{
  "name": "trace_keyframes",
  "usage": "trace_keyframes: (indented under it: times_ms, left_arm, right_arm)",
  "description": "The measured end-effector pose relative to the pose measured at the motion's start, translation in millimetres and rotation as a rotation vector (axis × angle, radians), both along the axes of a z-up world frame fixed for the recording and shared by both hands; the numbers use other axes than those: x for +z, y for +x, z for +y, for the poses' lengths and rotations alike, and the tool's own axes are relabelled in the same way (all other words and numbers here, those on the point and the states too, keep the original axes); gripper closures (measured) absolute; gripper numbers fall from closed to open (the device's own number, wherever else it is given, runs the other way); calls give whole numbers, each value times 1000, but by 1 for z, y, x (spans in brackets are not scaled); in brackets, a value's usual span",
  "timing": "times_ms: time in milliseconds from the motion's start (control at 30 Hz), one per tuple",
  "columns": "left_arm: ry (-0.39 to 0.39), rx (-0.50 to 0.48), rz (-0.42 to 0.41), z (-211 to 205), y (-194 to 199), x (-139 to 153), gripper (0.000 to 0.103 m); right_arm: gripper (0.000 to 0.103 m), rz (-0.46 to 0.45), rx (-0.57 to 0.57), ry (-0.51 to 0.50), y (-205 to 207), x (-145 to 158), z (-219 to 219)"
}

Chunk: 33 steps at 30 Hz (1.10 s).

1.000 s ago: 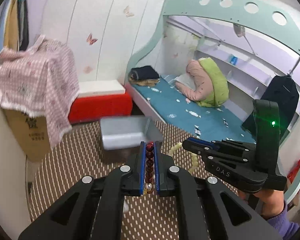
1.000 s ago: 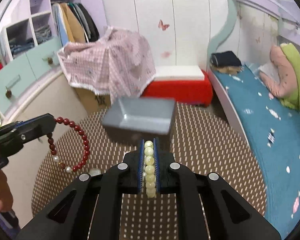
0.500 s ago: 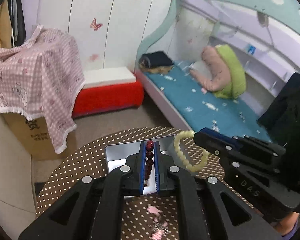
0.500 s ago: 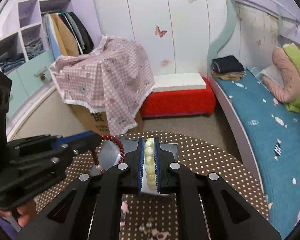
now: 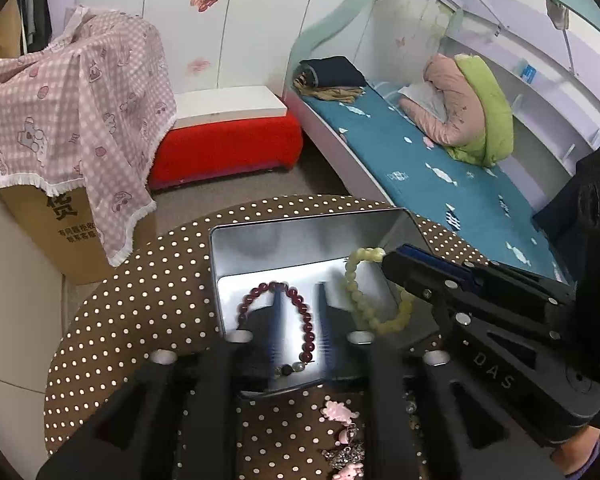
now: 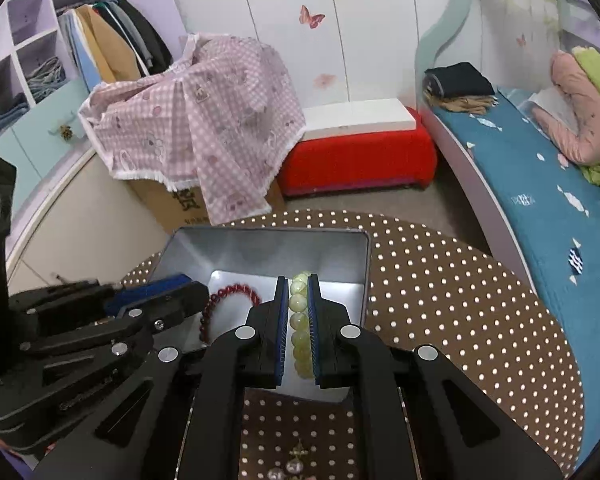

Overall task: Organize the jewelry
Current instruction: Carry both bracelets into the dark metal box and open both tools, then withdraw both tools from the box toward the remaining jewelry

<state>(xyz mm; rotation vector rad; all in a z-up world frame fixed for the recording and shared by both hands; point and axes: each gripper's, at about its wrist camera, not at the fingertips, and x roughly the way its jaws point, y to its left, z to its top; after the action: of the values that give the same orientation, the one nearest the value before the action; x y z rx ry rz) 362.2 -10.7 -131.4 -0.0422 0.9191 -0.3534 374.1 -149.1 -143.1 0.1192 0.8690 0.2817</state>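
An open silver tin [image 5: 300, 240] stands on the round brown polka-dot table [image 5: 140, 300]. A dark red bead bracelet [image 5: 309, 332] lies spread as a ring on the tin's floor. My left gripper [image 5: 299, 300] hovers over it, blurred, its jaws opening and the pads clear of the beads. My right gripper [image 6: 298, 280] is shut on a pale yellow-green bead bracelet [image 6: 299, 320], and its loop [image 5: 360, 304] hangs over the tin's right half. From the right wrist, the left gripper [image 6: 196, 292] is low at the left beside the red bracelet [image 6: 236, 290].
Small loose pieces lie on the table in front of the tin: pink charms [image 5: 340, 410] and metal trinkets [image 6: 296, 460]. Beyond the table are a cardboard box under a pink checked cloth [image 5: 72, 112], a red bench [image 5: 228, 148] and a blue bed [image 5: 440, 176].
Both grippers have come down and forward over the tin. The left jaws have parted and the red bracelet has dropped out into the tin. The right jaws stay clamped on the pale bracelet.
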Motion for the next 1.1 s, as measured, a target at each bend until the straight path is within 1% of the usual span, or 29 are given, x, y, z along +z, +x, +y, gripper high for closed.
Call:
trace_keyframes:
  times_ms: [33,100,133,200,233,300,333,367,400,533,700,767,833,933,1100]
  left_arm:
    - [3,7,-8,0,-2,1,68]
    - [-8,20,-22,2,-5,5,61]
    - [-18,31,-30,4,-8,8,58]
    - [-31,49,-54,8,-15,17,48]
    - [-35,55,-66,10,-20,21,46]
    - [-43,67,-100,14,-31,31,37]
    - [-43,81,-130,17,-41,38,35]
    - [-40,88,-150,19,-48,43,32]
    - [-28,98,-172,21,-58,48,31]
    - [13,138,-233,30,-96,58,30]
    - [1,203,-269,45,-142,59,30]
    - [9,223,-255,49,-156,53,28]
    - [27,243,-241,51,-167,46,27]
    - [38,251,-220,50,-178,35,27]
    - [47,260,-147,42,-179,6,27]
  right_arm:
    - [91,1,-1,1,-2,0,-1]
    - [91,0,-1,6,-6,1,-2]
    - [91,-1,-1,5,-8,1,-3]
    - [90,-3,-3,1,-13,5,-5]
    - [88,-4,-5,1,-16,6,-7]
    - [72,-12,-11,5,-23,14,-10]
    - [51,-29,-21,2,-30,19,-13]
    - [44,-44,-29,1,-35,24,-16]
    - [44,-62,-34,-3,-42,29,-18]
    - [44,-117,-30,-18,-76,48,-24]
    - [42,-181,-54,-34,-123,64,-36]
    - [39,-207,-66,-59,-143,67,-41]
    - [38,-211,-72,-66,-157,66,-45]
    - [38,-197,-81,-73,-171,60,-52]
    - [37,-159,-100,-79,-184,40,-62]
